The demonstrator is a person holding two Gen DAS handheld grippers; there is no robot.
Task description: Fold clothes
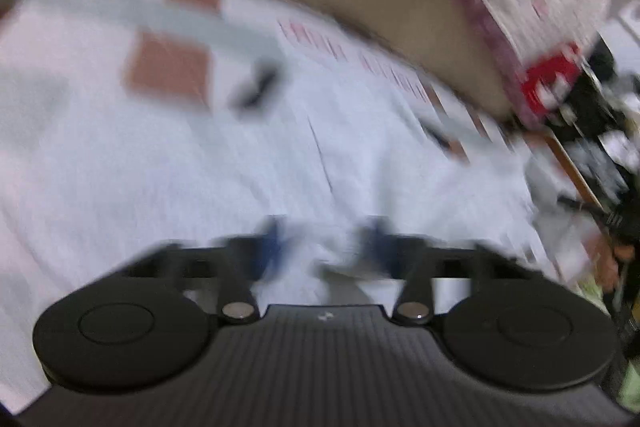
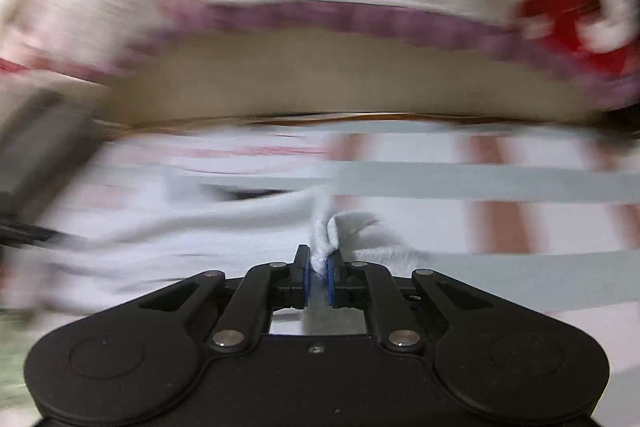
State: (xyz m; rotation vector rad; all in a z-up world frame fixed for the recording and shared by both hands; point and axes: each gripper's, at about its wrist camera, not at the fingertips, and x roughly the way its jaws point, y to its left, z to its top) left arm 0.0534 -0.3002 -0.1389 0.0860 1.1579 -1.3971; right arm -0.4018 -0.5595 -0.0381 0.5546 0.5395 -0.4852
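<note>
Right tongs [image 2: 319, 277] clamped on a bunched edge of the white garment [image 2: 224, 227], which lies spread on a white sheet with brown and grey blocks [image 2: 500, 183]. Left tongs [image 1: 324, 243] blurred, blue pads apart with white cloth between them, grip unclear

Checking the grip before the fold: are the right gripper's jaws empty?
No, the right gripper pinches a bunched fold of the white garment between its blue pads.
</note>
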